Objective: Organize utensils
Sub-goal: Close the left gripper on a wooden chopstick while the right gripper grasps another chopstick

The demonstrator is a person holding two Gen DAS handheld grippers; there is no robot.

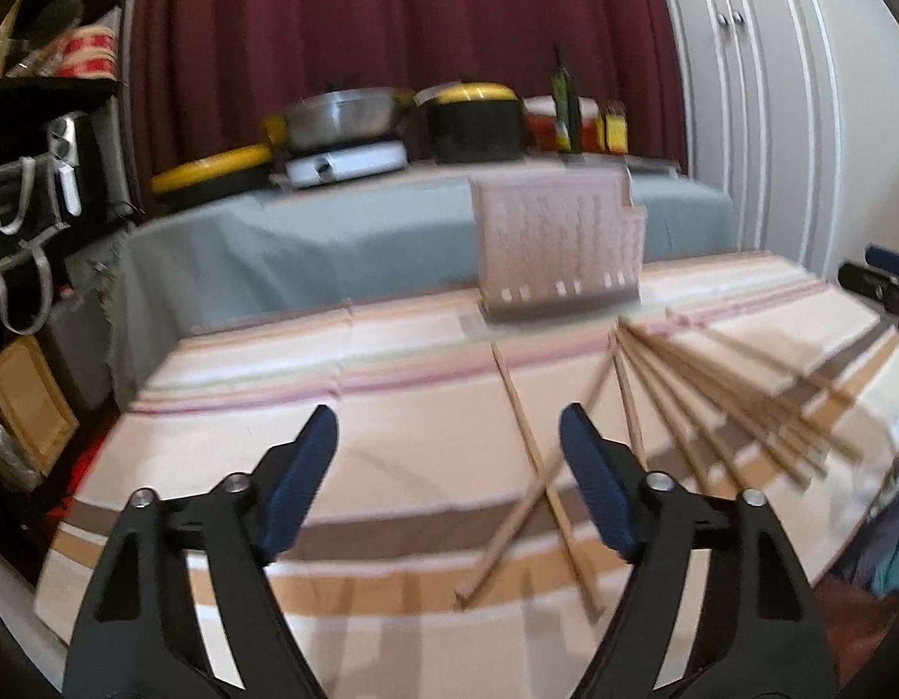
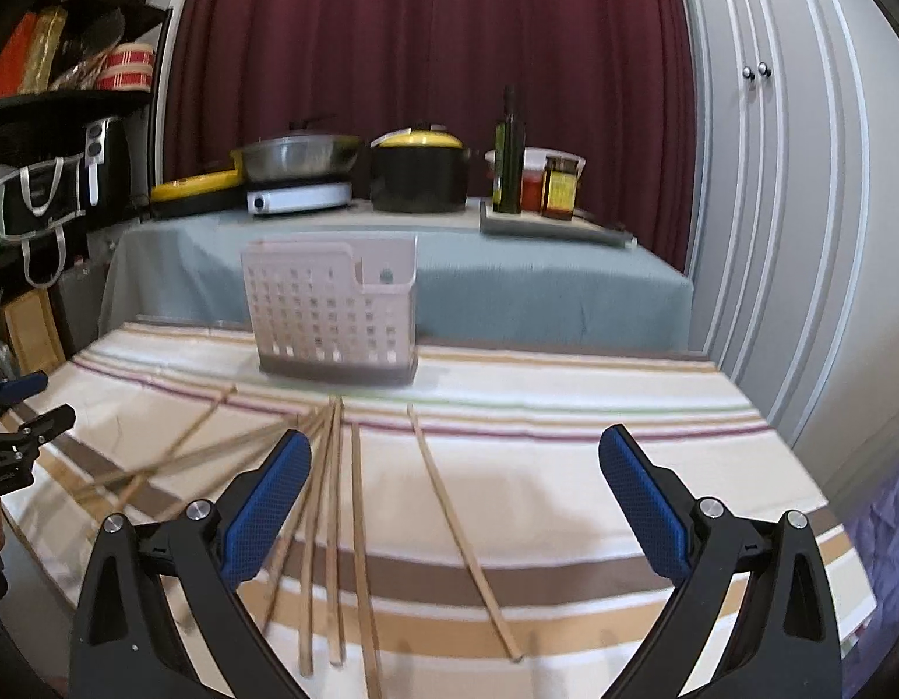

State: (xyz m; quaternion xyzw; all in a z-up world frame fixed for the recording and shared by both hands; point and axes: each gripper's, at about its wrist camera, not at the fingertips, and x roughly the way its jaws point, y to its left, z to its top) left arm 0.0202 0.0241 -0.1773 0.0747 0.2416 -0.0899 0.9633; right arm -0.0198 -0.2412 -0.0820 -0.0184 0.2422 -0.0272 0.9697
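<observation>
Several wooden chopsticks (image 1: 705,402) lie fanned out on the striped tablecloth (image 1: 391,454); two of them cross just ahead of my left gripper (image 1: 449,425). That gripper hangs open and empty above the cloth. Behind the sticks stands a pale pink perforated utensil holder (image 1: 560,244). In the right wrist view the chopsticks (image 2: 344,512) lie side by side pointing toward the holder (image 2: 332,309), and one stick (image 2: 461,530) lies apart to the right. My right gripper (image 2: 455,454) is open above them, holding nothing. The left gripper (image 2: 24,437) shows at that view's left edge.
A second table under a grey-green cloth (image 2: 536,285) stands behind, carrying a steel pan on a hot plate (image 2: 300,175), a black pot with a yellow lid (image 2: 420,169), an oil bottle (image 2: 509,157) and jars. Dark shelves (image 2: 53,134) stand left, white cabinet doors (image 2: 799,204) right.
</observation>
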